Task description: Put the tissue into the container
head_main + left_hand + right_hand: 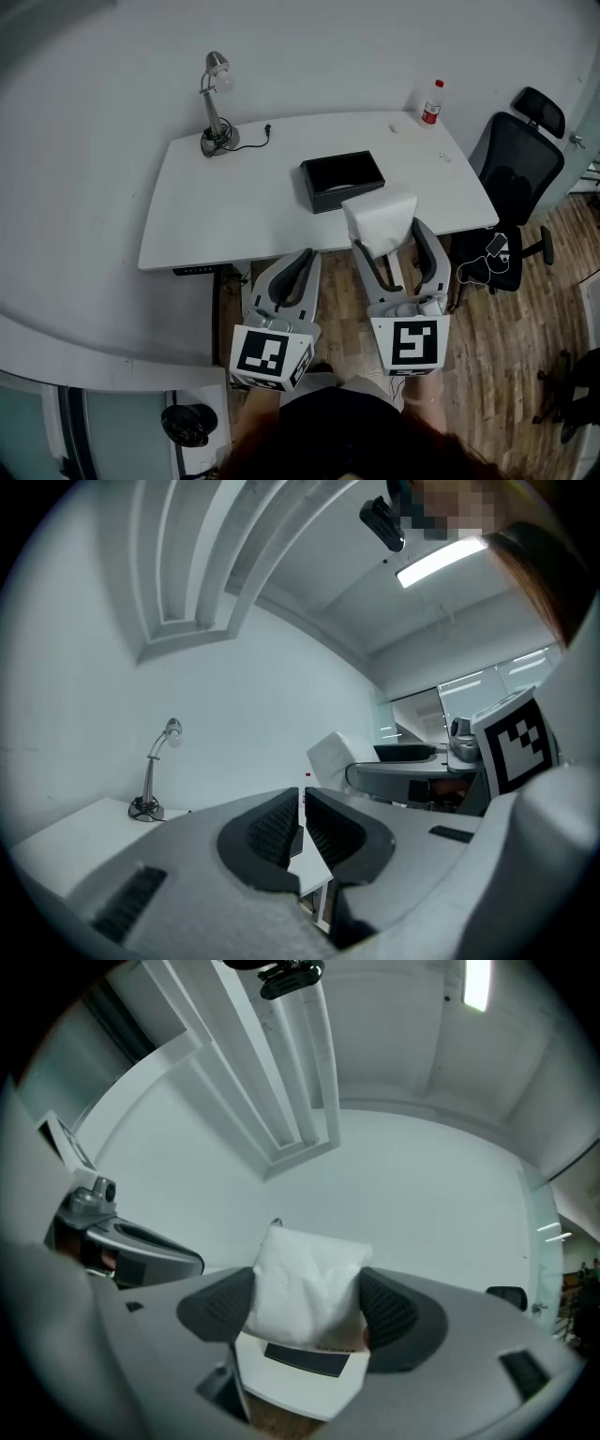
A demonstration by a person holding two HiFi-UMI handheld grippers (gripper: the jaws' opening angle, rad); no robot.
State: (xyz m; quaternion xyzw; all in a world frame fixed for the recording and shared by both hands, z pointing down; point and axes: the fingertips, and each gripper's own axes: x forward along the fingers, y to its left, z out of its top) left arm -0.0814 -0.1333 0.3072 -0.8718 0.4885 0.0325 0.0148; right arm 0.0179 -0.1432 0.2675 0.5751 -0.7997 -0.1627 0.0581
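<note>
My right gripper [387,236] is shut on a white tissue pack [380,219], held above the near edge of the white table [225,211]. In the right gripper view the tissue pack [307,1285] fills the gap between both jaws. The black rectangular container [342,180] sits open on the table, just beyond and left of the tissue pack; in the right gripper view the container [307,1358] shows below it. My left gripper [309,258] hangs in front of the table edge, its jaws almost touching with nothing between them. In the left gripper view the left gripper [301,810] points over the table.
A desk lamp [216,105] stands at the table's far left corner with its cord beside it. A red-capped bottle [431,102] stands at the far right corner. A black office chair [511,192] is right of the table. Wood floor lies below.
</note>
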